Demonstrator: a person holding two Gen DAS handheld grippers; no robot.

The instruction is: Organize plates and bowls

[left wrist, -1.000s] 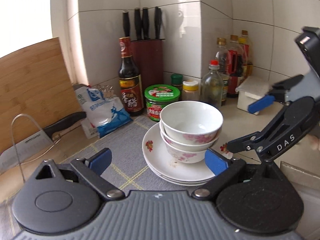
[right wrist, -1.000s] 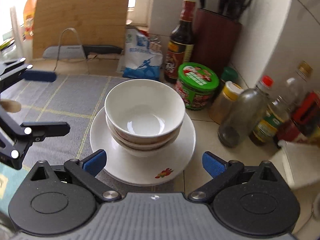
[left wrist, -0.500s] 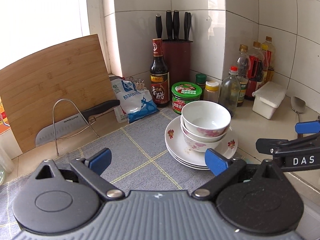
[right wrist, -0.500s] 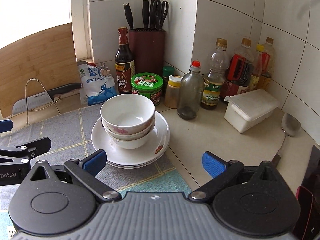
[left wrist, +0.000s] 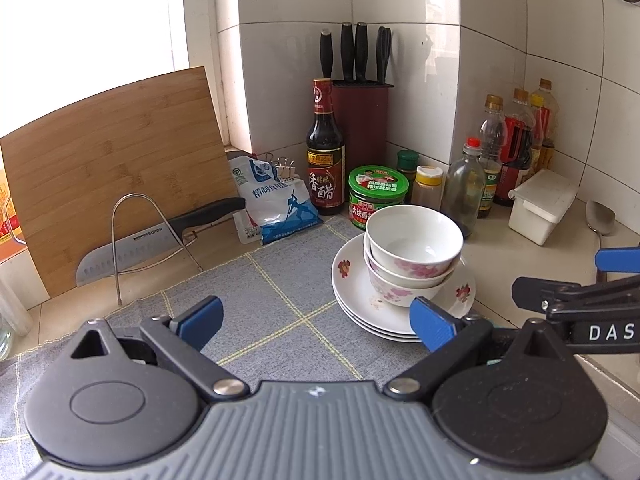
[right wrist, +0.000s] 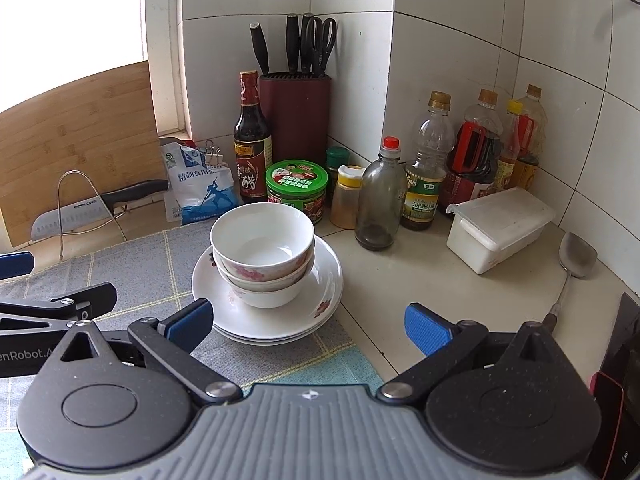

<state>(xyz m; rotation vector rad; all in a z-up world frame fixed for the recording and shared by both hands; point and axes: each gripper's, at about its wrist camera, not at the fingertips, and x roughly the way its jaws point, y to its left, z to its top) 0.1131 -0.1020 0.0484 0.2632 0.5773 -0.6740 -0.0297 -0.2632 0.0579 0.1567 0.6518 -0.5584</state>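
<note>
Bowls [left wrist: 412,256], two nested, sit on stacked plates [left wrist: 376,316] at the grey mat's [left wrist: 280,288] right edge; the left gripper [left wrist: 316,316] hangs wide and empty, short of them.

From the right wrist, the right gripper [right wrist: 308,322] also gapes empty. Judging by this, approach level and pinch the top bowl's rim squarely.

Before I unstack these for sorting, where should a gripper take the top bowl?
Grip the top bowl by its exposed rim, from above, one finger inside and one outside. It sits nested upright in the lower bowl, so only the rim and upper wall are free.
</note>
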